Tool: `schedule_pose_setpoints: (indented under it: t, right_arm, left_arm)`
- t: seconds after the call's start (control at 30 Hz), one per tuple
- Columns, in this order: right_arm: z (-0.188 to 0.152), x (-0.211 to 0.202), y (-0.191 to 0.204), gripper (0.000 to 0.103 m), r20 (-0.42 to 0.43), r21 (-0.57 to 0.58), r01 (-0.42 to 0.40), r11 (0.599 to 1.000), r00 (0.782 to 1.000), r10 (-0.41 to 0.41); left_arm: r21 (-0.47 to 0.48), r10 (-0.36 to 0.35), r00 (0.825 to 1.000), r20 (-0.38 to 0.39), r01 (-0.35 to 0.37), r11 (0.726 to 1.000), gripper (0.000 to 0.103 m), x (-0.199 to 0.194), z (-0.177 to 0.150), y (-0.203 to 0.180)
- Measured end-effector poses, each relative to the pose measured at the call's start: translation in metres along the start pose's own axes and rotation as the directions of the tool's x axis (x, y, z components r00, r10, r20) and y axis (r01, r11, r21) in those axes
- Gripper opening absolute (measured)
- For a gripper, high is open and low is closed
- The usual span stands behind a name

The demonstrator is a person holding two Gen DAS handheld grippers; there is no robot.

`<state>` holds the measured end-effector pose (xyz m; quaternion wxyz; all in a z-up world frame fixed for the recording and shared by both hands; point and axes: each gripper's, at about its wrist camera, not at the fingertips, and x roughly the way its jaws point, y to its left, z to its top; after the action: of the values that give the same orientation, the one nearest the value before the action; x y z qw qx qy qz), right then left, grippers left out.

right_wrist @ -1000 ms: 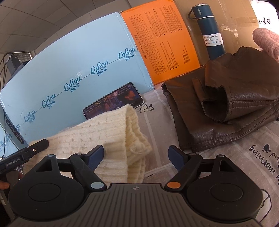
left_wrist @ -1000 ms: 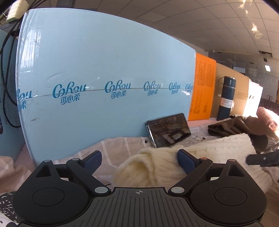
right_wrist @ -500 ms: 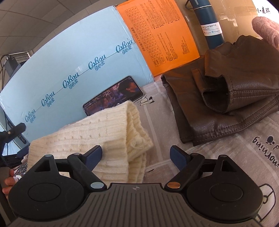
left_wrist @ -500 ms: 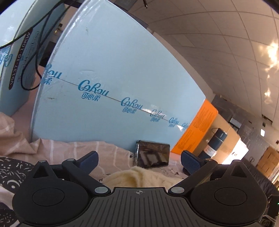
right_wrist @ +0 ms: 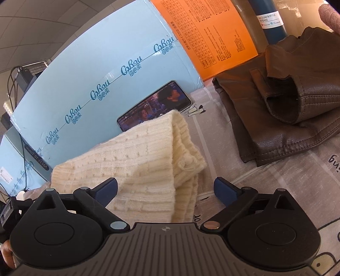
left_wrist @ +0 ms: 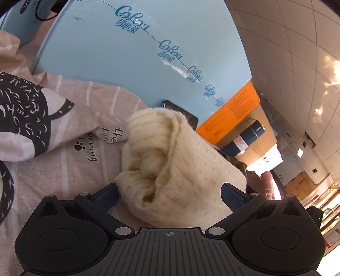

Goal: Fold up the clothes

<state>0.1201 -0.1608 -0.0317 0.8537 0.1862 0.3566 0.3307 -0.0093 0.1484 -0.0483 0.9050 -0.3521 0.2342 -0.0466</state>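
- Cream sweater (right_wrist: 148, 157) folded into a thick bundle on the printed bedsheet (right_wrist: 212, 135); landmark for all that follows.
- Right behind the sweater: phone (right_wrist: 155, 104) with a lit screen, leaning on the pale blue box (right_wrist: 95, 70); lower edge of the phone covered by the knit.
- Beside the blue box, further along from the sweater: orange box (right_wrist: 208, 31), then a dark blue bottle (right_wrist: 269, 19), cut off at the top of the right wrist view.
- Apart from the sweater, across a strip of bare sheet: brown leather jacket (right_wrist: 286, 102), folded, one cuff gaping open.
- Beyond the jacket, at the frame edge: a scrap of pink knit (right_wrist: 331, 17), too little in view to name.
- Left gripper (left_wrist: 169, 194) at the bunched, open end of the sweater, jaws spread wide; knit bulging between them, pads not pressing on it as far as visible.
- Right gripper (right_wrist: 165, 189) at the opposite end, jaws opening; sweater's edge between them, blue pad on one side just at the knit, other pad clear over the sheet.
- Far side of the sweater from the left gripper hidden by its own bulk; jacket there barely peeking past it.
- Black-and-white cat print (left_wrist: 23, 114) on the sheet beside the sweater, partly creased.
- Cables (right_wrist: 12, 85) behind the blue box, ends out of frame.
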Motion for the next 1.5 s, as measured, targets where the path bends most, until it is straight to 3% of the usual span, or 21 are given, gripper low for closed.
schedule_pose_setpoints:
  t: [0.1,0.23,0.33,0.37,0.43,0.5,0.53,0.63,0.8,1.0,1.1,1.17,1.27,1.5]
  right_arm:
    - [-0.002,0.004,0.003,0.1,-0.026,0.011,-0.051,0.999,0.998,0.051]
    - [-0.003,0.007,0.002,0.1,-0.06,0.06,-0.129,0.99,0.989,0.132]
    - [-0.003,0.01,0.0,0.092,-0.094,0.115,-0.209,0.971,0.971,0.221]
    - [-0.004,0.009,0.001,0.09,-0.093,0.112,-0.204,0.973,0.972,0.215]
    - [-0.006,0.008,0.003,0.07,-0.08,0.091,-0.167,0.982,0.981,0.175]
    - [-0.007,0.008,0.002,0.057,-0.07,0.097,-0.151,0.984,0.985,0.158]
    - [-0.007,0.007,0.001,0.051,-0.065,0.099,-0.145,0.984,0.986,0.152]
    - [-0.008,0.003,0.002,0.036,-0.032,0.076,-0.136,0.988,0.99,0.139]
    - [-0.011,-0.01,0.014,0.032,0.036,-0.013,-0.186,0.982,0.982,0.187]
    - [-0.014,-0.021,0.05,0.032,0.006,-0.03,-0.246,0.969,0.969,0.246]
    - [-0.022,-0.016,0.074,0.032,-0.034,-0.036,-0.288,0.957,0.958,0.286]
    - [-0.029,-0.01,0.094,0.032,-0.065,-0.061,-0.32,0.946,0.947,0.316]
    - [-0.036,0.006,0.126,0.032,-0.1,-0.086,-0.37,0.925,0.927,0.361]
    - [-0.052,0.042,0.203,0.032,-0.101,-0.177,-0.48,0.859,0.877,0.469]
  left_arm:
    - [0.062,-0.008,1.0,0.01,0.007,0.998,0.103,0.004,-0.006,-0.008]
    - [0.053,-0.076,0.997,0.019,0.075,0.996,0.103,0.009,-0.008,-0.01]
    - [0.047,-0.115,0.993,0.036,0.113,0.992,0.102,0.01,-0.009,-0.01]
    - [0.053,-0.104,0.994,0.038,0.101,0.993,0.099,0.01,-0.009,-0.011]
    - [0.051,-0.084,0.995,0.046,0.082,0.995,0.089,0.011,-0.009,-0.01]
    - [0.039,-0.065,0.996,0.059,0.063,0.997,0.066,0.01,-0.007,-0.008]
    - [0.034,-0.06,0.996,0.063,0.058,0.998,0.06,0.01,-0.006,-0.006]
    - [0.046,-0.064,0.995,0.077,0.06,0.997,0.053,0.008,-0.006,-0.007]
    - [0.129,-0.059,0.986,0.155,0.039,0.991,0.049,-0.013,-0.005,-0.026]
    - [0.198,-0.018,0.968,0.25,-0.033,0.98,0.048,-0.068,-0.008,-0.043]
    - [0.176,0.018,0.957,0.29,-0.072,0.982,0.048,-0.102,-0.013,-0.037]
    - [0.157,0.046,0.944,0.326,-0.103,0.982,0.048,-0.124,-0.019,-0.033]
    - [0.122,0.098,0.91,0.403,-0.159,0.98,0.048,-0.156,-0.024,-0.025]
    - [0.057,0.187,0.793,0.58,-0.268,0.962,0.048,-0.214,-0.011,-0.008]
